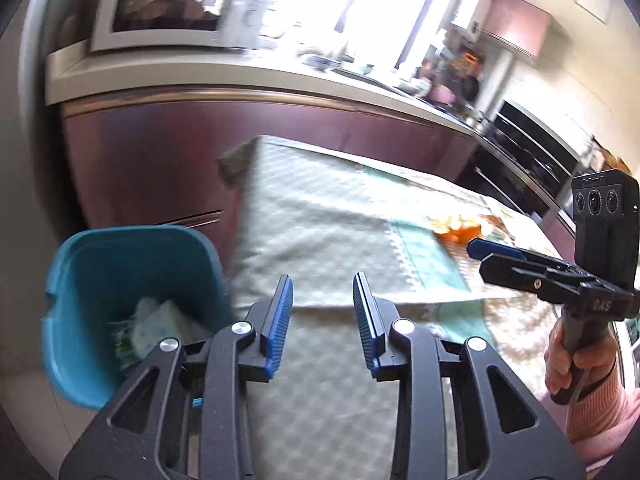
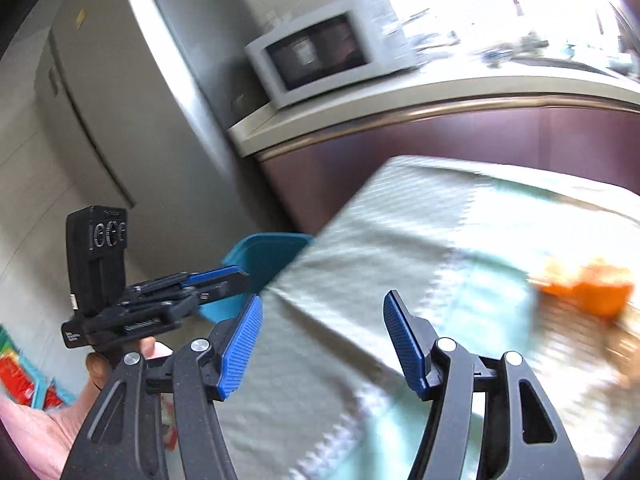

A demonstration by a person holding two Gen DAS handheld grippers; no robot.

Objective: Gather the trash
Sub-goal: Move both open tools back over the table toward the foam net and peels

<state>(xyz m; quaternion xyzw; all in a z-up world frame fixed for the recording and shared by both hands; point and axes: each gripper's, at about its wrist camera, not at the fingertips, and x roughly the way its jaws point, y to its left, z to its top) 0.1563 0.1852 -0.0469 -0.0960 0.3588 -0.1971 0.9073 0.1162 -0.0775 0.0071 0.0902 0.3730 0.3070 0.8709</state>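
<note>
**Both grippers empty over table, bin at its corner**

Left gripper [image 1: 322,286]: jaws part open, nothing btwn the blue pads, held over the table's near-left part. Right gripper [image 2: 322,303]: jaws wider apart, also empty, over the table [image 1: 320,216] w/ its pale checked cloth. Teal bin [image 1: 120,264] stands on the floor just beside the table's left edge, near the far-left corner; crumpled white paper and green scraps [image 1: 156,328] lie inside. Orange trash [image 2: 588,292], blurred, lies on the cloth toward the table's right side, well apart from the bin. A hand [image 1: 568,360] grips the right gripper's handle. Microwave [image 1: 172,0] sits on the counter beyond.
</note>
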